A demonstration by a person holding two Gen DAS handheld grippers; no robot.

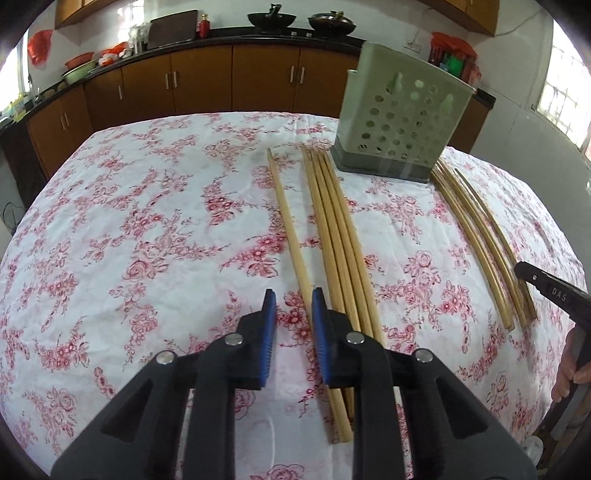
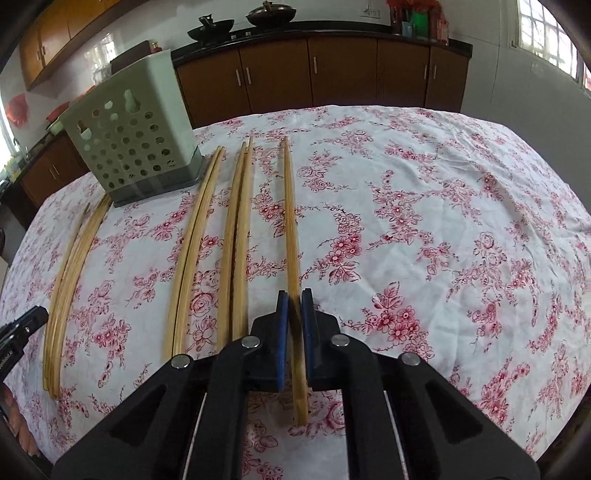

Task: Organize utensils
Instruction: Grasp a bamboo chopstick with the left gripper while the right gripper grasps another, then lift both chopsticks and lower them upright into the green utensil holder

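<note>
Several bamboo chopsticks lie lengthwise on a table with a floral cloth [image 1: 147, 221]. A pale green perforated utensil holder [image 1: 402, 122] stands at the back; it also shows in the right wrist view [image 2: 136, 140]. My left gripper [image 1: 293, 299] is open, its blue pads either side of a single chopstick [image 1: 286, 218], beside a bundle of chopsticks [image 1: 340, 236]. My right gripper [image 2: 294, 299] is shut on a chopstick pair [image 2: 290, 206] lying on the cloth. More chopsticks lie to its left [image 2: 236, 229], [image 2: 195, 240], [image 2: 70, 273].
Another group of chopsticks [image 1: 476, 240] lies right of the holder in the left wrist view, with the other gripper's black tip [image 1: 535, 280] next to it. Brown kitchen cabinets [image 1: 236, 81] and a dark counter with woks [image 1: 271, 18] stand behind the table.
</note>
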